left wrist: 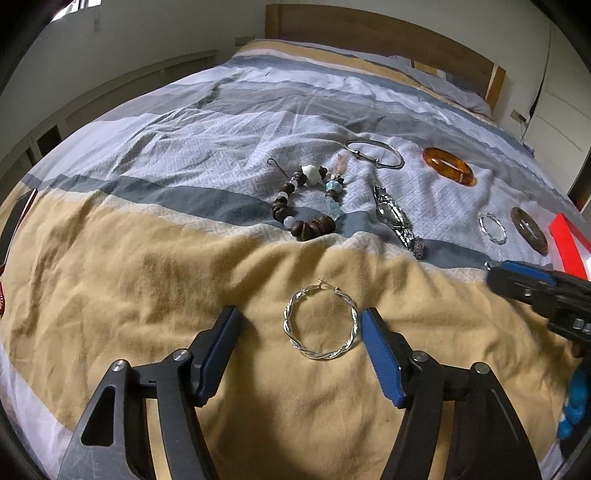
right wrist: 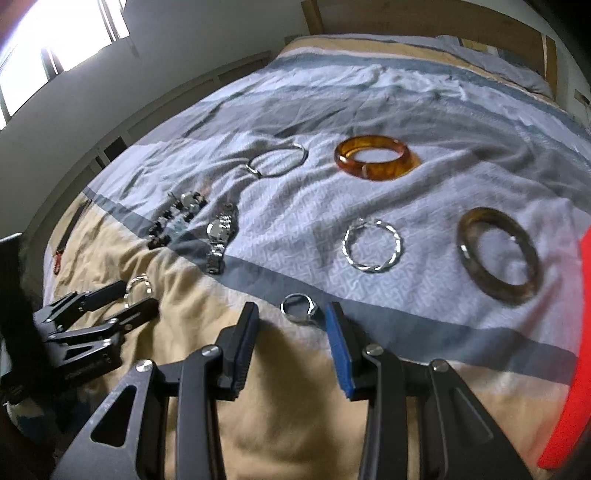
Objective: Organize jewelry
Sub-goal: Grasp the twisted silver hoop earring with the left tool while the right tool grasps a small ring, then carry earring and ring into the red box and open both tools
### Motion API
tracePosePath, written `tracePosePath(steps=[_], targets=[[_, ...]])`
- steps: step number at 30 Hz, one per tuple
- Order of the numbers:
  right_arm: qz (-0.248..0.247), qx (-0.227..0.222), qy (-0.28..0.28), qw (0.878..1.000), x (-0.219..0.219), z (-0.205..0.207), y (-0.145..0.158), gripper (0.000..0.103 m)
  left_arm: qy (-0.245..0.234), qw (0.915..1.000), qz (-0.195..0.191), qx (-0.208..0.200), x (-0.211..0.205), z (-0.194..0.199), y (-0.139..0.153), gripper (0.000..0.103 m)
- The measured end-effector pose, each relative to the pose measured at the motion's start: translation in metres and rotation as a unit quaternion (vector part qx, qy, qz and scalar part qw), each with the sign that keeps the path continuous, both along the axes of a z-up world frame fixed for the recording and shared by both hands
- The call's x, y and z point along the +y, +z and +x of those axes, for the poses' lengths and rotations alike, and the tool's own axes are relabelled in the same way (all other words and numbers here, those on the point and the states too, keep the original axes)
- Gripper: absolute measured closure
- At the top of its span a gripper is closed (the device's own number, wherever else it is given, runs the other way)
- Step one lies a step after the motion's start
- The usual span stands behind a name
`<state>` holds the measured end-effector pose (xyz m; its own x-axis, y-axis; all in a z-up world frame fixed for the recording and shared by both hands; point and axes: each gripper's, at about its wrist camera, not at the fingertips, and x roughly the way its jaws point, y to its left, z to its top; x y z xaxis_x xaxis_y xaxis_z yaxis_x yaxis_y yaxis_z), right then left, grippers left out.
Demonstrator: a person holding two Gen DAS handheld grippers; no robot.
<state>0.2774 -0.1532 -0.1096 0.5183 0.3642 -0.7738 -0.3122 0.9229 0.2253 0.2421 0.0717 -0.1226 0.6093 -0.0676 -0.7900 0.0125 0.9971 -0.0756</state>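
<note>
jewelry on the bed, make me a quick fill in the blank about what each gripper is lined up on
1. Between the open fingers of the left gripper lies a twisted silver ____ earring.
2. The right gripper brackets a small silver ____ on the bedspread.
3. The bangle beside the thin silver bangle is ____ in colour.
4. Both grippers are ____, gripping nothing.

Missing words: hoop; ring; amber; open

Striped bedspread (left wrist: 184,184), wooden headboard (left wrist: 369,33), bright window (right wrist: 55,37)
</note>
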Motion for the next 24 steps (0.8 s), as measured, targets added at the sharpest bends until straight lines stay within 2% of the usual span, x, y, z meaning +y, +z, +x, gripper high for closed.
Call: tracePosePath(steps=[3, 6, 8, 10, 17, 24], targets=[[-0.007, -0.001, -0.001, 1.0, 0.003, 0.004, -0.003, 0.067, 0.0, 1.0, -0.006, -0.003, 0.002, -0.001, -0.001, 0.042], [-0.016, -0.003, 0.0, 1.0, 0.005, 0.004, -0.005, 0.068, -0.001, 1.0, -0.007, -0.005, 0.001, -0.001, -0.001, 0.05], [-0.019, -0.002, 0.0, 1.0, 0.005, 0.003, -0.005, 0.073, -0.004, 0.9999, -0.01, -0.006, 0.001, -0.002, 0.0, 0.057], [-0.021, 0.001, -0.001, 1.0, 0.004, 0.003, -0.006, 0.083, -0.007, 0.9999, -0.012, -0.006, 0.0, -0.002, 0.0, 0.064], [-0.021, -0.004, -0.001, 1.0, 0.002, -0.004, 0.0, 0.084, -0.008, 0.9996, -0.026, -0.001, 0.002, -0.007, 0.005, 0.064], [-0.003, -0.028, -0.007, 1.0, -0.012, -0.036, 0.034, 0.084, -0.013, 0.9995, -0.028, 0.002, -0.004, -0.029, 0.023, 0.064]])
